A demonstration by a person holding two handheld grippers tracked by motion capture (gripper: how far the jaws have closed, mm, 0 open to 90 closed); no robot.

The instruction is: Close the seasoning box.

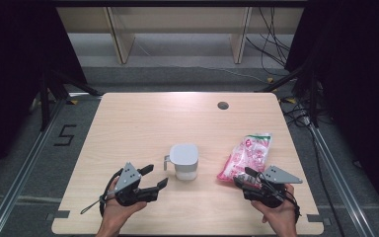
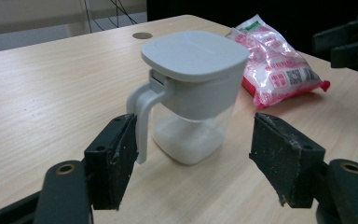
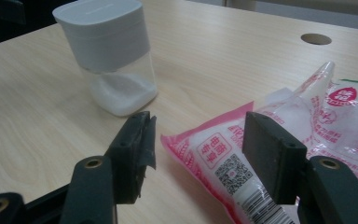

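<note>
Nearest the high camera are two hands at the desk's near edge, each carrying one gripper. The left gripper [image 1: 155, 177] points toward the one grey-lidded container [image 1: 184, 161], which stands upright near the middle of the desk [image 1: 143, 123]; its jaws are spread and pinch nothing. In the left gripper view the container's handle [image 2: 142, 119] sits just beyond the left jaw, and the clear lower part holds a low layer of white powder.

The right gripper [image 1: 247, 176] rests at the near end of the one pink-and-white bag [image 1: 246, 154], which lies flat to the right of the container, apart from it. Its jaws are spread too; in the right gripper view they stand either side of the bag's near end without pressing on it.

One round cable hole [image 1: 222, 105] shows in the desk's far right part.
</note>
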